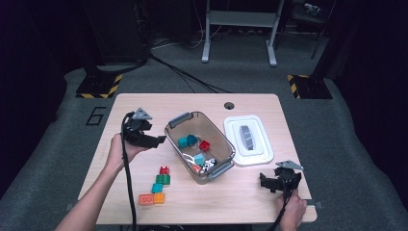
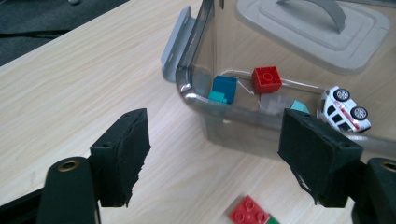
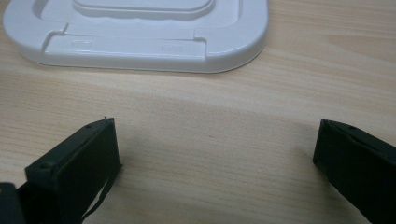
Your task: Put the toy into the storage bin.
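Forearms and hands enter from the bottom edge of the high view, one gripper each. Left gripper: held level just beside the left wall of the clear bin, tips pointing at it, not touching; jaws wide apart w/ nothing between them. In the left gripper view the same black jaws frame the bin's near corner and its grey latch. Bin contents: red brick on the floor, teal brick leaning at the near wall, a light-blue brick partly hidden behind the wall, and a white toy car on its side toward the bin's other end. Bin stands open, approx. at bench centre; its white lid w/ grey handle lies flat on the bench just beside it, on the right. Loose bricks on the bench in front of the bin, left of centre: red brick, green brick, small teal brick, and two orange bricks side by side, forming a short line. Right gripper: low over the bench near the front-right corner, pointing left, well apart from the bin; jaws wide, empty, w/ the lid's rim ahead of them in the right gripper view.
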Motion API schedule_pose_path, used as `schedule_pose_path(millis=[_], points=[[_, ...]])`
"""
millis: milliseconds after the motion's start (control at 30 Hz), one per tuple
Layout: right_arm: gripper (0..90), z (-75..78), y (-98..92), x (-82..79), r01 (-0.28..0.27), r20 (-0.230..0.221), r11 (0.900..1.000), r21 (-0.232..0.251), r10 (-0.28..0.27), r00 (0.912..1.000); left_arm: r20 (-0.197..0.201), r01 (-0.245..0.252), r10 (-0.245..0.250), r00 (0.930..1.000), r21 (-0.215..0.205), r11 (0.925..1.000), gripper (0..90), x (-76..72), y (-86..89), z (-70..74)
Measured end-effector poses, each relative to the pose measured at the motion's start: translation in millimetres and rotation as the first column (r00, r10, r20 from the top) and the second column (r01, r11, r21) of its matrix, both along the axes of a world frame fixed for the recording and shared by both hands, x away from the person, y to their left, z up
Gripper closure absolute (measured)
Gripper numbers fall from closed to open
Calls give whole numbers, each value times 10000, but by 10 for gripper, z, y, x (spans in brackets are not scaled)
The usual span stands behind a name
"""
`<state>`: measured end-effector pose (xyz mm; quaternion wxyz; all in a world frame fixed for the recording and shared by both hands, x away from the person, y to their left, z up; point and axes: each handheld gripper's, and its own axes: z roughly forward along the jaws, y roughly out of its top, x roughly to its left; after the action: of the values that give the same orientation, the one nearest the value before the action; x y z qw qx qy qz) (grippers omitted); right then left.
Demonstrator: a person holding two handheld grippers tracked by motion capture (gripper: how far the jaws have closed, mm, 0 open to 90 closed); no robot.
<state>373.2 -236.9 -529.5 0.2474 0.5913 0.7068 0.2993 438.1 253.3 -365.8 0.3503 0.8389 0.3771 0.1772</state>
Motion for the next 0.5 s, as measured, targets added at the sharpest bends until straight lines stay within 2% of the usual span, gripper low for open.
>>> schedule_pose_path(millis=[233,333,500], points=[[0,-1,-1,1,-27,8,10000,-2,27,10000,225,-190,192,9996,-109,9998,221,-266,222,-96],[0,-1,-1,1,-29,10,10000,-4,29,10000,286,-220,219,9994,20,9998,208,-366,294,-161],[0,-1,0,1,-29,8,10000,-3,29,10000,171,-306,307,9994,-69,9995,190,-500,402,-292]])
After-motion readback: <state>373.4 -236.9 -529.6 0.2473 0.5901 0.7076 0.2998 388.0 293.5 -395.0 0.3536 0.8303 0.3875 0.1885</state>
